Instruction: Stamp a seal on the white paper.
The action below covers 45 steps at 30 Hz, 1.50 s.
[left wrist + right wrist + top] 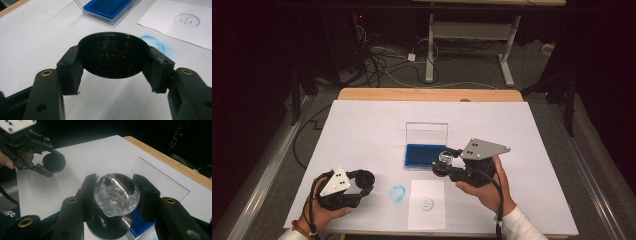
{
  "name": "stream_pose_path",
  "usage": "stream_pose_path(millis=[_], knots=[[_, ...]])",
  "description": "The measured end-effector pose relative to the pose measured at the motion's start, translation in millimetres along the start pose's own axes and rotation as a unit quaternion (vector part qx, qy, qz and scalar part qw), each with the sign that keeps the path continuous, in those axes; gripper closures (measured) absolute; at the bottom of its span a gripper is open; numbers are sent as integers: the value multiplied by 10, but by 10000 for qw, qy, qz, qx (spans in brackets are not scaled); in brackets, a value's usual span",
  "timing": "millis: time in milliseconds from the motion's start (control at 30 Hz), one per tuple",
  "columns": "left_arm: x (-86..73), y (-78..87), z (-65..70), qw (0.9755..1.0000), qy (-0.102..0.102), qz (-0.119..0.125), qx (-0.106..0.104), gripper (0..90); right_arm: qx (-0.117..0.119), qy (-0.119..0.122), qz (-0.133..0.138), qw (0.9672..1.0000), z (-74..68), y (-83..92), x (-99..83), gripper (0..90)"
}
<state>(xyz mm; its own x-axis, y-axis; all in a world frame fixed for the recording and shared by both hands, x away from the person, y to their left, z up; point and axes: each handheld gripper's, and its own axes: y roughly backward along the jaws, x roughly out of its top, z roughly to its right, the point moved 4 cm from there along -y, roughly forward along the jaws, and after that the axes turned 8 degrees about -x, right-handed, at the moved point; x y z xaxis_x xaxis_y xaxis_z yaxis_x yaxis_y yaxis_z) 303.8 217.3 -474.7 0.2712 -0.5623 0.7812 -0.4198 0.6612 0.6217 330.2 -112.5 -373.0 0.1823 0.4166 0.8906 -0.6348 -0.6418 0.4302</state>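
left tongs (362, 182) gripping a round black lid (113, 53) just above the white sheet, near the blue smudge (398, 194) | right tongs (443, 164) clamping the clear faceted knob (116, 194) of a stamp, its black base hovering at the blue ink pad's (421, 155) edge | stamped paper (427, 204) lying on the table

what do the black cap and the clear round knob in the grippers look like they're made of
Black cap: probably moulded plastic, glossy, with raised lettering and concentric ridges inside. Clear knob: glass or clear acrylic, I can't tell which; it is transparent, faceted, and throws bright reflections.
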Motion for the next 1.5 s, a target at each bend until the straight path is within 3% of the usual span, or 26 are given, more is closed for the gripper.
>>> stream_pose_path(millis=[667,1267,1500], knots=[[2,2,-17,10000,43,35,2,365,483,273,-201,9983,-340,-43,-69,571],[-3,2,3,10000,4,-29,12,365,454,295,-265,9982,-364,-17,-145,571],[12,-1,32,10000,-37,-36,15,365,517,375,-425,9971,-468,-80,-261,571]])
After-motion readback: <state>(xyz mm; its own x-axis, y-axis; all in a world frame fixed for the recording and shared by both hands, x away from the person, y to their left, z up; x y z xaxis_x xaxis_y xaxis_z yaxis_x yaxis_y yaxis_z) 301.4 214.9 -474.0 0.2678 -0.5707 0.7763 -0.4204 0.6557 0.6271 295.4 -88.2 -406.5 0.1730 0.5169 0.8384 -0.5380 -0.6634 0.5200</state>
